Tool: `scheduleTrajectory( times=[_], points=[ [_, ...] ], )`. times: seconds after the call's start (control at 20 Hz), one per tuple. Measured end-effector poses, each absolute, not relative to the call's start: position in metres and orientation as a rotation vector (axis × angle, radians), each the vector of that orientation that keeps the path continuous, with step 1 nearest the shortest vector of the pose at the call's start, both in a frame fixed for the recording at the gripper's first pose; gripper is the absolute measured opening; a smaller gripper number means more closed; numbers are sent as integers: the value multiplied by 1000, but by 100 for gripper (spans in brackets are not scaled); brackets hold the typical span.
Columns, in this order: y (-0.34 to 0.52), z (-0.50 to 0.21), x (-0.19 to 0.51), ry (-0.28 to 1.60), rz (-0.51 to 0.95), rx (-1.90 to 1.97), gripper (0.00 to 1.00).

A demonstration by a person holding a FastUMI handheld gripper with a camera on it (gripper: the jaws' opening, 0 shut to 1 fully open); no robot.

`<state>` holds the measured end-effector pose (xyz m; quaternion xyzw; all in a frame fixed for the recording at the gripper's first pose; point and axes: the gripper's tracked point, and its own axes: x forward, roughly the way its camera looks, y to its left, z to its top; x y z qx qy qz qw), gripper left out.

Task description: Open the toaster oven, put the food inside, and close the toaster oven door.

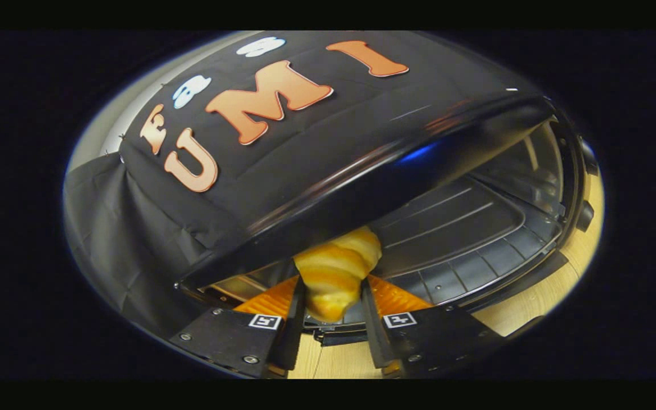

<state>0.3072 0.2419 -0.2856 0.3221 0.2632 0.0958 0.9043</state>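
The golden-brown, ridged croissant (336, 273) is pinched between the two fingers of the gripper (333, 310), its long axis running forward along them, far end pointing into the black toaster oven (396, 165). The fingers are closed to a narrow gap, both pressing its sides. It sits at the oven's open mouth, over the front edge of the dark wire rack (464, 250), above the pale wooden tabletop (538, 296).

Gripper view, tilted, looks close into the toaster oven (464, 228) (door open).
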Motion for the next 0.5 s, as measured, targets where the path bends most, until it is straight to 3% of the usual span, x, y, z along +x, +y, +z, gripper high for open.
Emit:
scheduleTrajectory(
  times=[0.45,0.5],
  points=[
    [236,-253,274,472,206,504,97],
    [231,-249,265,465,204,476,98]
  ],
)
